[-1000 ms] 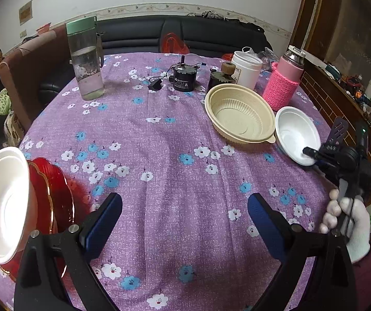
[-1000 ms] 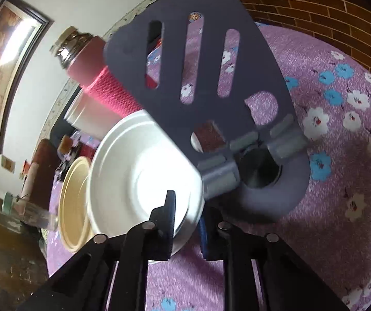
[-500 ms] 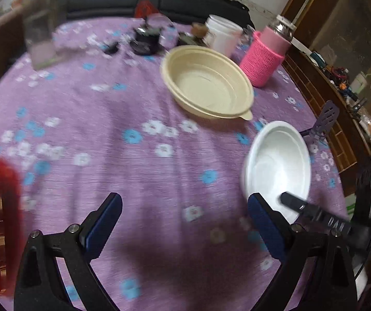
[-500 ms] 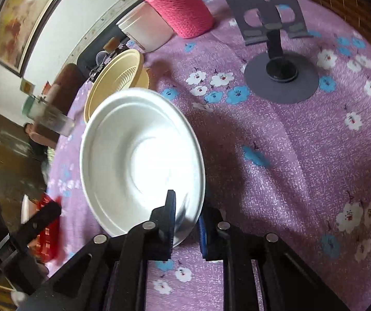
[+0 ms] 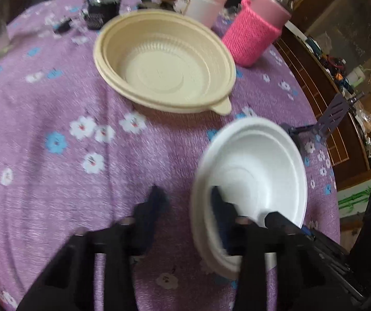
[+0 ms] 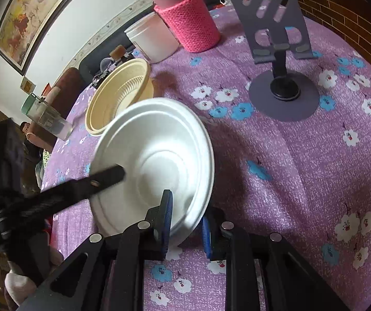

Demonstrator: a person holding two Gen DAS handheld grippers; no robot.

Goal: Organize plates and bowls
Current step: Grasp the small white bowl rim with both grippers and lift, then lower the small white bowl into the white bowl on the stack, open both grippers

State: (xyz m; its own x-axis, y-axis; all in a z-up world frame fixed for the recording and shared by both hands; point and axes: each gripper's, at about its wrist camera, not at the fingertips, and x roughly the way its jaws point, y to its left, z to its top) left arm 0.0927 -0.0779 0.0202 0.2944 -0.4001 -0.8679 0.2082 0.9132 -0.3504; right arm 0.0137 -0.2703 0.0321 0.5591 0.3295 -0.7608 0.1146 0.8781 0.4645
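Observation:
A white foam bowl (image 6: 159, 160) is held tilted above the purple flowered tablecloth; it also shows in the left wrist view (image 5: 258, 171). My right gripper (image 6: 186, 223) is shut on its near rim. My left gripper (image 5: 188, 202) is still partly open and straddles the bowl's left rim, one finger (image 5: 219, 204) inside the bowl and one finger (image 5: 154, 202) outside. That inner finger (image 6: 102, 178) shows in the right wrist view. A larger beige plastic bowl (image 5: 164, 70) stands behind on the table, also in the right wrist view (image 6: 118, 98).
A pink knitted-sleeve flask (image 5: 255, 33), a white cup (image 5: 201, 2) and small dark items stand behind the beige bowl. A grey phone stand (image 6: 281, 59) is at the right. A clear water bottle (image 6: 45, 116) stands far left. The table edge runs along the right.
My left gripper has swung right across the table, narrowed its jaws and come onto the white bowl's rim. My right gripper has lifted the bowl away from the phone stand towards the left gripper.

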